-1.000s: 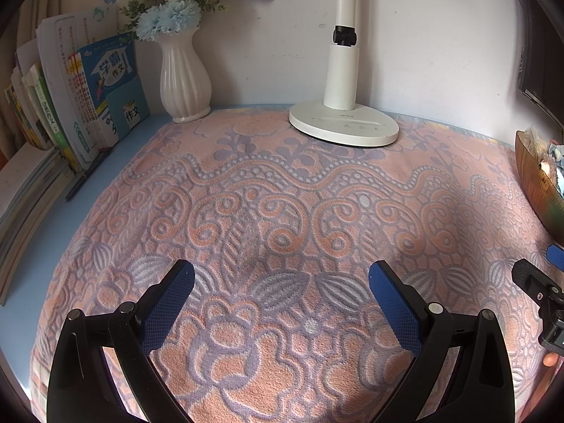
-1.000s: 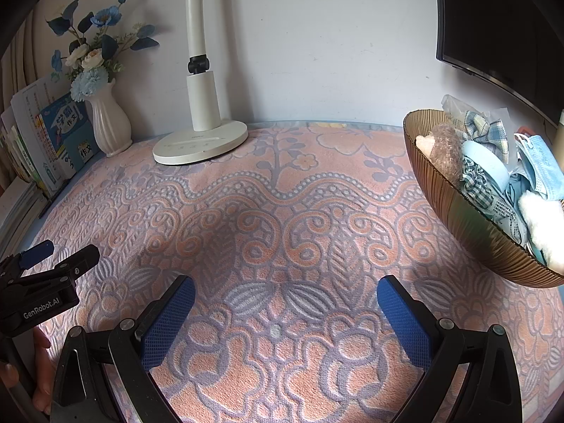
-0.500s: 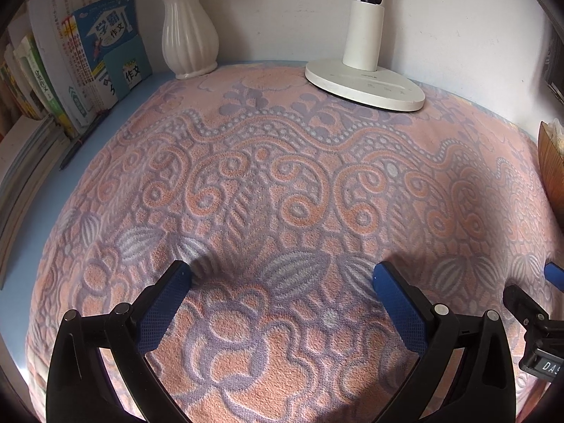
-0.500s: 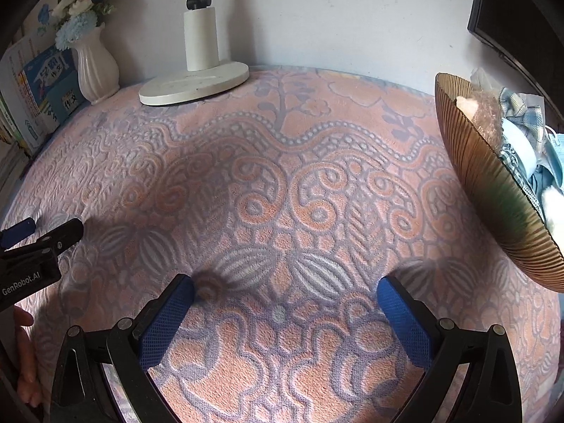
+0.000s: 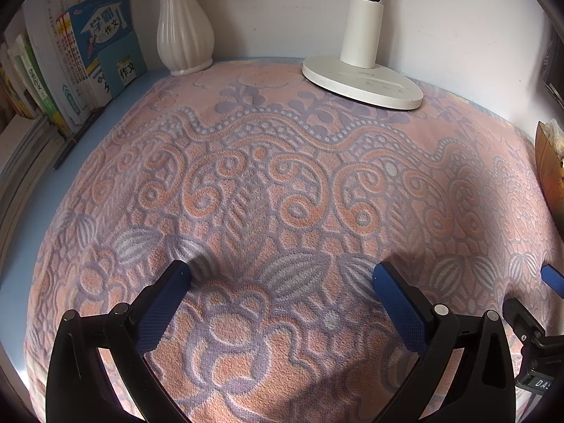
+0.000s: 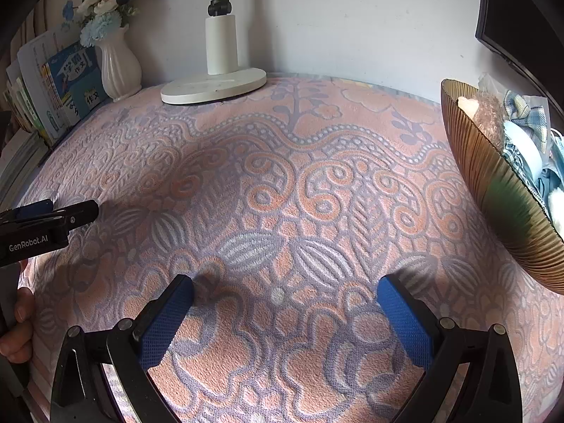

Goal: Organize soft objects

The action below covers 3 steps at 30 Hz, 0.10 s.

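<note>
Both grippers, left [image 5: 282, 282] and right [image 6: 285, 292], have dropped closer to the pink-and-lilac patterned towel [image 5: 282, 176], jaws spread, empty.

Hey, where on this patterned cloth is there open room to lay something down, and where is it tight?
The widest bare stretch is the middle of the patterned cloth, between the lamp base at the back and both open grippers in front. It is crowded at the right by the filled bowl, and at the back left by the vase and books.

bowl [image 5: 550, 172] cut by edge, its contents [image 6: 521, 134] partly hidden
</note>
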Available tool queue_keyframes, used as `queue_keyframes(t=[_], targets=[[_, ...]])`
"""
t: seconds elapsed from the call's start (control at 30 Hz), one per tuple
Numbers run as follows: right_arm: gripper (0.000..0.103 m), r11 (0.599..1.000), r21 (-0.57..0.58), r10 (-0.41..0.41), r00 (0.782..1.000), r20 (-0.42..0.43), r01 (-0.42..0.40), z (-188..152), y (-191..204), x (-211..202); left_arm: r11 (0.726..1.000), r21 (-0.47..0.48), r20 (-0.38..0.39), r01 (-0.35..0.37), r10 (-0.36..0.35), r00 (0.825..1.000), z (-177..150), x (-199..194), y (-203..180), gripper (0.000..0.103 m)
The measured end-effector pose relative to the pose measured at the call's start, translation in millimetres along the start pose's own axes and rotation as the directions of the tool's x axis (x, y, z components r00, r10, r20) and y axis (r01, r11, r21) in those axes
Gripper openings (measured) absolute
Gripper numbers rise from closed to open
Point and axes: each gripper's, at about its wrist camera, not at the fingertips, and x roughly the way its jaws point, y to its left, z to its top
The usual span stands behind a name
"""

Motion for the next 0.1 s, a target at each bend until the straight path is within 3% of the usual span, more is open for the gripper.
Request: queue_keyframes(t=[0.1], targets=[[0.103,1.000,-0.001,0.000,1.000,0.000,0.000,0.5,0.4,0.3,1.000,0.007,0.002,-0.002,0.002,1.000,-1.5,0.2,-1.2,0.103]])
